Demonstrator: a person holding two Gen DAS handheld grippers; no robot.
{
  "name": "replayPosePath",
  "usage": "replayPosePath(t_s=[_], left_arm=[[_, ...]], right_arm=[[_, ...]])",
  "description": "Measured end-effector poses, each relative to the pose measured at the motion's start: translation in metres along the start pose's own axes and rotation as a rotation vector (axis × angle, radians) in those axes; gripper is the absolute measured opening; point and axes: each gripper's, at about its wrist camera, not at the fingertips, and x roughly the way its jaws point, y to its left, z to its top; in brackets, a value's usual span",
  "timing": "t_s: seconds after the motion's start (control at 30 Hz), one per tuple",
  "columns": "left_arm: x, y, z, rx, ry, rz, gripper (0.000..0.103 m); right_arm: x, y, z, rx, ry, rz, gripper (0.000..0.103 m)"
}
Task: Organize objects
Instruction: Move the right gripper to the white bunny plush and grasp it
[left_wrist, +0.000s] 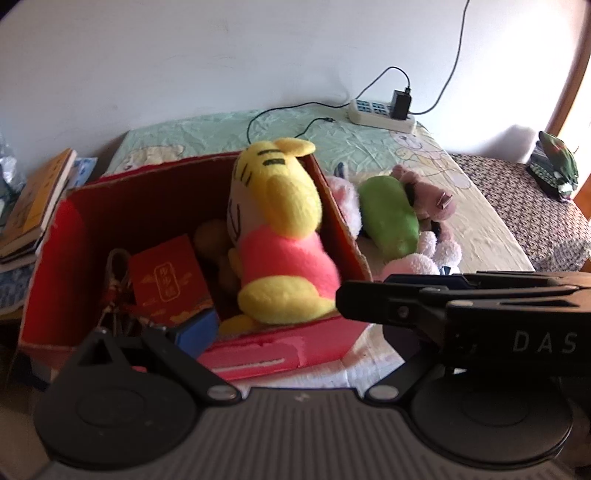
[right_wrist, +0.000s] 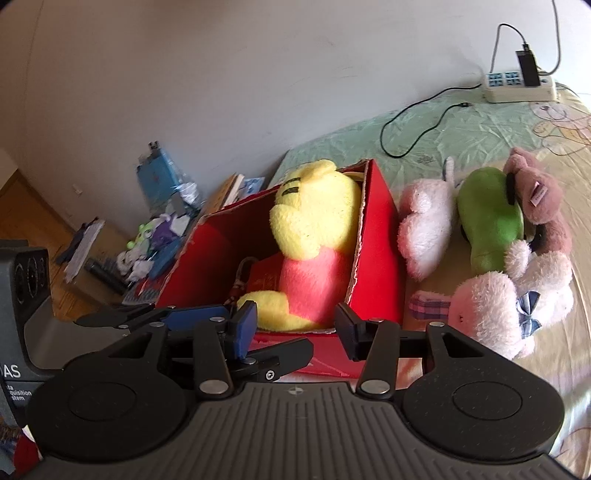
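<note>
Plush tiger (right_wrist: 314, 236) sits upright in red box (right_wrist: 376, 236), at twelve o'clock from open, empty right hand-held gripper (right_wrist: 295, 328); left hand-held gripper (right_wrist: 207, 314) likewise spread, empty.

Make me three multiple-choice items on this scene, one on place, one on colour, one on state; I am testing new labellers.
1. Where is the yellow bear?
A. in the red box
B. on the bedsheet
C. on the books

2. What colour is the plush between the pink toys?
A. blue
B. green
C. orange

3. How is the right claw?
A. shut on the bear
B. shut on the box wall
C. open, holding nothing

Key: 1 A, the yellow bear sits inside the red box. 2 B, the green plush lies beside the box. 3 C, the right claw shows a clear gap, pads touching nothing.
</note>
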Motion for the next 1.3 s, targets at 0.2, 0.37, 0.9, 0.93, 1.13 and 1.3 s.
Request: replayPosePath(t_s=[0.2,0.37,0.9,0.93,1.13,1.3], left_arm=[[-0.009,-0.017,-0.012,-0.047,0.004,0.053,0.095],[-0.002,-0.031,-0.028,-0.095,0.054,0.07,0.095],[0.053,-0.102,-0.043,-0.074,0.211,-0.021,0.095],[0.056,-0.108,-0.042,-0.061,0.214,-0.026,0.095],[0.072,-0.138,-0.036,0.061,0.186,-0.051,0.095],[0.087,-0.144,-0.038,0.086,0.197,-0.113,0.095]], right_arm=[[-0.008,-0.008,-0.002,-0.043,0.047,0.082,0.05],[-0.012,-0.016,-0.01,-0.086,0.11,0.129,0.05],[-0.036,-0.081,-0.029,-0.024,0.213,0.097,0.05],[-0.039,-0.086,-0.03,-0.013,0.212,0.086,0.05],[-0.049,-0.126,-0.03,0.092,0.191,0.032,0.051],[-0.056,-0.152,-0.024,0.15,0.141,-0.017,0.051]])
